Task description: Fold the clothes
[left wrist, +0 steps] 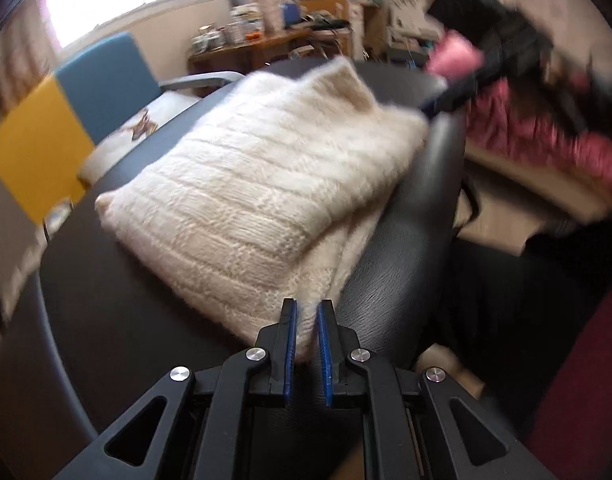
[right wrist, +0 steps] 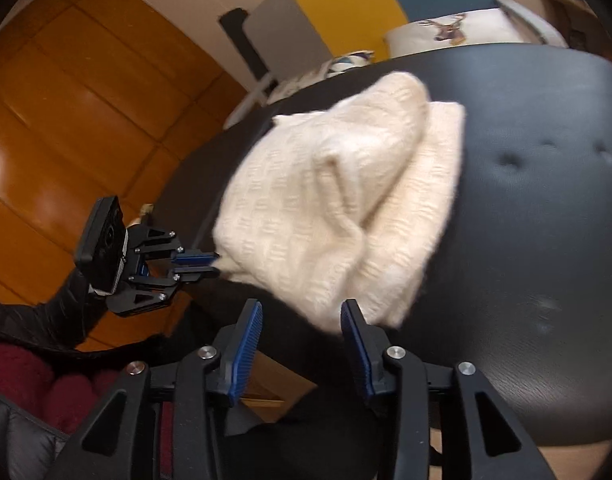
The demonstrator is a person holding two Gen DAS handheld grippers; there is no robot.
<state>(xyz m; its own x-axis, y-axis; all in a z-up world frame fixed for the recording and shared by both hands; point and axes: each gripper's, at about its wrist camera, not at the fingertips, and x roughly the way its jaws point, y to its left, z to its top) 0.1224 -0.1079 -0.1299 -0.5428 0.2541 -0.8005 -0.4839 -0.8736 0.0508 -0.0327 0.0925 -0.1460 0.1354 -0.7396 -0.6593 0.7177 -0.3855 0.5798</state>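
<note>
Left fingers: the left gripper (left wrist: 306, 312) has its blue-padded fingers (left wrist: 288, 344) drawn nearly together with a narrow gap, nothing clamped between them; the tips sit just at the near corner of the sweater. In the right wrist view the same gripper (right wrist: 213, 263) shows at the sweater's left edge, whether touching the knit cannot be told.
Right fingers: the right gripper (right wrist: 301, 310) stands spread wide, holding nothing, its fingers (right wrist: 245, 350) just short of the sweater's near edge.
Sweater: a cream ribbed-knit sweater (left wrist: 261, 188) lies folded into a thick, roughly rectangular bundle, upper layer over a lower one, on a black leather seat (left wrist: 390, 280). In the right wrist view the sweater (right wrist: 338, 208) lies toward the seat's left edge, with the tufted buttons of the seat (right wrist: 546, 240) well to its right.
Surroundings: a blue and yellow panel (left wrist: 65, 120); a cushion with a stag print (right wrist: 446, 30); orange wood floor (right wrist: 65, 120).
Writing: no brand, label or lettering can be read; both views are motion-blurred.
</note>
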